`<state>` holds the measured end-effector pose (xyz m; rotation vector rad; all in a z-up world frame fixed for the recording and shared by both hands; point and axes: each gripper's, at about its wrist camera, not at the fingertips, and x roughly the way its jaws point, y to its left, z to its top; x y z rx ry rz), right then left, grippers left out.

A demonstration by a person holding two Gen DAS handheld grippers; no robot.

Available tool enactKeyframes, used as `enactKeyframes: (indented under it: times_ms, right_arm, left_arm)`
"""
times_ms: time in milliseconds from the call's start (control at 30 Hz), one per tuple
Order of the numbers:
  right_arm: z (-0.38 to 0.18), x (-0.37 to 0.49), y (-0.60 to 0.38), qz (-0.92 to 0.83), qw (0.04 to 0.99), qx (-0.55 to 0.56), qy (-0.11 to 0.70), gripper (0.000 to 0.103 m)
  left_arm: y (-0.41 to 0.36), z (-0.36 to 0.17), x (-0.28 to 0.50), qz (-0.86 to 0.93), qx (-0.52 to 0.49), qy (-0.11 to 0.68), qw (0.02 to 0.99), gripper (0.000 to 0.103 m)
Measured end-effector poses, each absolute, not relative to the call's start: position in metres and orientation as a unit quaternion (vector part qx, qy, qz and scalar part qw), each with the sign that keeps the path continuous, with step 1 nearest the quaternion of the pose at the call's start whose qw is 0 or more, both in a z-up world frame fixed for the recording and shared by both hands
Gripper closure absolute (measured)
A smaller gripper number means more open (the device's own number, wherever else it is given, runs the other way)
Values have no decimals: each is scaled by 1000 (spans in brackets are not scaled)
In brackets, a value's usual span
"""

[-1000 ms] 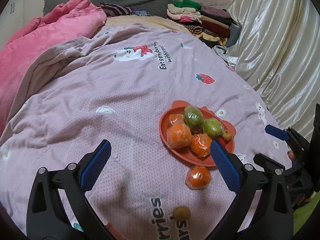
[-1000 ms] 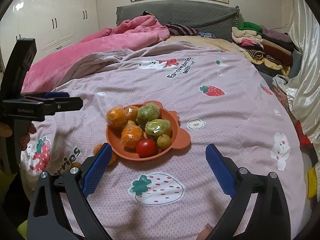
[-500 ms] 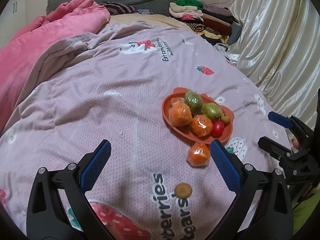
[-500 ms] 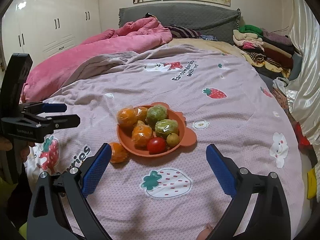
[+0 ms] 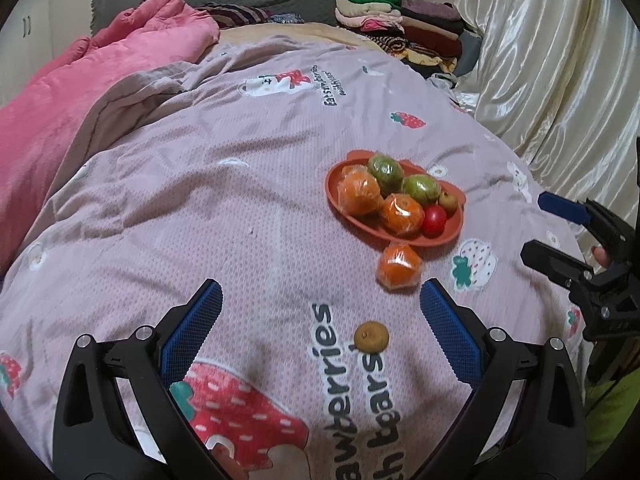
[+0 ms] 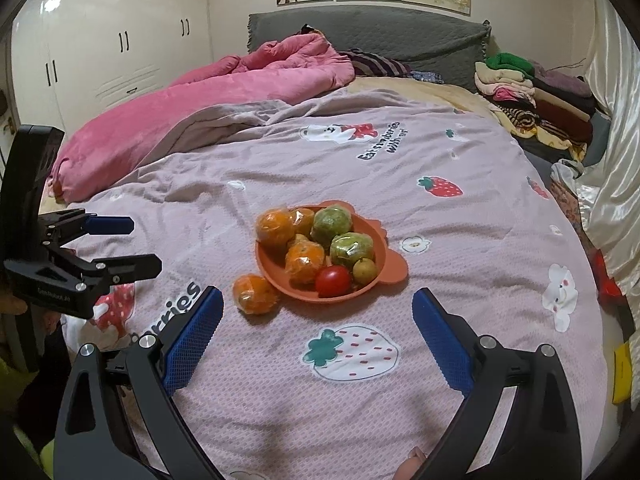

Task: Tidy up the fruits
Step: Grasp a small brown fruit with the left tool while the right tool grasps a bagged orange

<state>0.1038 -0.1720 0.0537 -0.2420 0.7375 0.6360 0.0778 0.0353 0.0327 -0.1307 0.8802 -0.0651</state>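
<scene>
Both claws (image 5: 318,332) (image 6: 316,332) gape over quilted bedspread (image 5: 240,220) beside plastic-wrapped orange (image 5: 399,266).

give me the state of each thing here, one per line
left claw: open, empty
right claw: open, empty
orange plate: on the bedspread, holding wrapped fruit and a tomato
tomato: on the plate, at its near rim
loose wrapped orange: on the bedspread, against the plate's rim
small brown fruit: alone on the bedspread, off the plate

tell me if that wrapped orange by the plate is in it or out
Out. The wrapped orange lies on the bedspread just beside the plate rim, near the tomato; the right wrist view shows the same.
</scene>
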Motion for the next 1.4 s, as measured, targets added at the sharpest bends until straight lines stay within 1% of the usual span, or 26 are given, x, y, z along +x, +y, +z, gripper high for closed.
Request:
enactKeyframes:
  times_ms: [600, 767, 800, 867, 1033, 1133, 1167, 1200, 1300, 1400]
  right_arm:
    - [36, 91, -158, 328, 855, -116, 385, 8]
    - [30, 95, -159, 332, 850, -108, 396, 8]
    - [28, 96, -159, 332, 848, -106, 398, 8]
    - [24, 98, -159, 334, 845, -102, 404, 8]
    - [14, 104, -159, 341, 837, -84, 420, 8]
    - [7, 108, -158, 345, 831, -72, 431, 8]
    - [6, 110, -157, 346, 829, -70, 433, 8]
    - [3, 112, -156, 348, 827, -68, 437, 8]
    - [-2, 117, -151, 355, 819, -57, 447, 10]
    - [-7, 121, -141, 367, 810, -54, 455, 20]
  left_arm:
    - [16, 2, 52, -69, -34, 466, 882, 10]
    - [8, -6, 55, -89, -30, 476, 874, 24]
    - [7, -7, 56, -92, -31, 478, 873, 29]
    - [4, -11, 58, -98, -32, 483, 870, 34]
    - [1, -17, 69, -107, -38, 488, 865, 53]
    - [0, -23, 75, -108, -43, 492, 863, 56]
    - [0, -25, 78, -110, -43, 494, 861, 60]
    - [-1, -27, 79, -110, -44, 496, 860, 71]
    - [0, -32, 83, -115, -53, 498, 858, 72]
    - [1, -34, 86, -114, -54, 497, 858, 77]
